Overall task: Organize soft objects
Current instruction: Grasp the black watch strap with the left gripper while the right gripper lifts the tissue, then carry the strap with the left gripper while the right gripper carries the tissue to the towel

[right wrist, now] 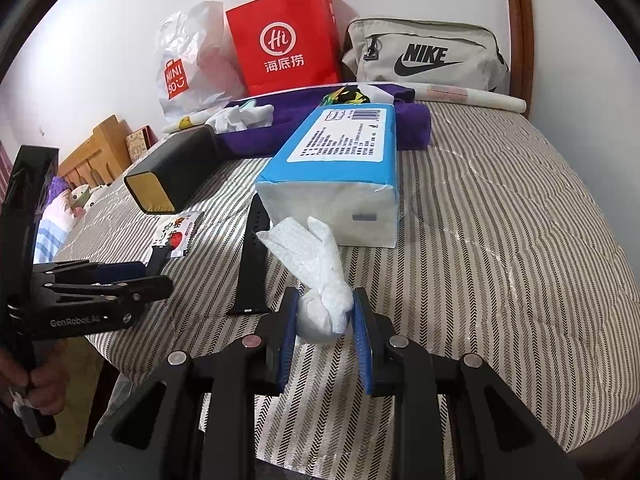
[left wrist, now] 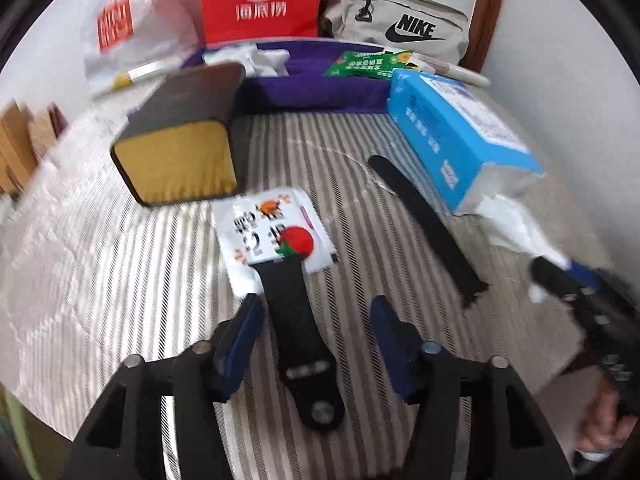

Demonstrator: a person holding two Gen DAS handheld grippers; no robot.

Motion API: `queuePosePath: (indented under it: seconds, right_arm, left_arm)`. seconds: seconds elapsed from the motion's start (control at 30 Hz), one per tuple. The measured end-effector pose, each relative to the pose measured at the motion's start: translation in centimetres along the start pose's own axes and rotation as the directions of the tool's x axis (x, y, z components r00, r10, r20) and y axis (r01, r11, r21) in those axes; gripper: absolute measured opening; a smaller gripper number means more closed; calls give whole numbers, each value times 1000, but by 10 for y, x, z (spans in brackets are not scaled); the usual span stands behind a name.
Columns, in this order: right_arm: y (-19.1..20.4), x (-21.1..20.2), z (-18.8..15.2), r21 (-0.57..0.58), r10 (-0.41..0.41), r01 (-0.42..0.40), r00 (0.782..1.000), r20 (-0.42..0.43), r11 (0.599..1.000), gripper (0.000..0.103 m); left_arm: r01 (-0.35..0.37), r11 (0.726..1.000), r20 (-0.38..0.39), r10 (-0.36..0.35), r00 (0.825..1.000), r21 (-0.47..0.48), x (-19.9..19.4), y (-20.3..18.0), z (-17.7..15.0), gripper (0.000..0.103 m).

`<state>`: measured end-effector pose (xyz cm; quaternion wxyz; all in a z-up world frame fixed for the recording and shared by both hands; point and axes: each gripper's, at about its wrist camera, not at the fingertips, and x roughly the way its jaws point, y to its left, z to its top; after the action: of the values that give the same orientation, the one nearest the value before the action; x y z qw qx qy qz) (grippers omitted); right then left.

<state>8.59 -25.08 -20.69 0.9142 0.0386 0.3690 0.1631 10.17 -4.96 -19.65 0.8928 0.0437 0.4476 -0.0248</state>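
the right tongs [right wrist: 325, 316] pinch a bunched white tissue [right wrist: 320, 280] between their blue pads, the free end of the tissue fanning up toward the torn open end of a blue tissue pack [right wrist: 340, 160]. the pack lies on the striped bed cover [right wrist: 480, 240], its open end facing the tongs and just beyond the tissue.

the left tongs [left wrist: 316, 312] stand spread, their fingers on either side of a black watch strap [left wrist: 300, 336] that lies flat on the bed; the pads do not press on it. the strap's far end lies on a small white sachet [left wrist: 272, 232] printed with a red tomato. a second black strap [left wrist: 428, 224] lies apart, to the right of it, alongside the blue pack.

beyond the sachet sits a black box with a gold end [left wrist: 180, 152]. farther back lies a purple cloth tray [left wrist: 320, 88] holding white crumpled fabric [left wrist: 256, 60] and a green packet [left wrist: 368, 64]. against the wall stand a white plastic bag [right wrist: 192, 60], a red paper bag [right wrist: 284, 48] and a beige nike pouch [right wrist: 424, 52].

in the right wrist view a person's hand [right wrist: 36, 388] grips the handle of the left tool at the lower left edge.
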Motion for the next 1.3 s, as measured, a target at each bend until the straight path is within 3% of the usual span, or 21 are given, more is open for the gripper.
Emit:
queuePosePath:
  seconds: [0.1,0.4,0.6,0.73,0.8,0.87,1.17,1.3]
  right_arm:
    - [1,-1,0,-4,0,0,1000,-1,1000,26]
    - [2,-1,-1,-9,-3,3,1000,-2,1000,26]
    - [5,-1,-2,-21,-8,8,1000,-10,1000,26]
    - [7,-2,-2,-25,-10,10,1000,-9,1000,26]
    - [6,-4,-2,-22,-8,7,1000,-5,1000,26]
    - [7,-5,-1,-23,-1,1,1000,-4,1000,26]
    - [16,-16,12,-37,6,-6,1000,3,999,25]
    - [24,-27,26,-67,9,-8,1000,18,998,25]
  left_arm:
    - [19,1000,7,-19,1000,23,-2,-1,0,21]
    - [68,997,11,-68,998,-40,-9,22,-9,22]
    - [23,1000,46,-23,999,1,-10,13,-15,20]
    - [80,996,50,-78,996,-45,-12,26,-13,20]
    - [41,998,74,-38,997,-45,-17,33,-14,20]
    - [47,997,88,-43,995,-54,-23,41,-13,20]
    - [93,988,127,-76,989,-127,-50,77,4,20]
    - [50,991,147,-32,989,-121,-59,83,17,20]
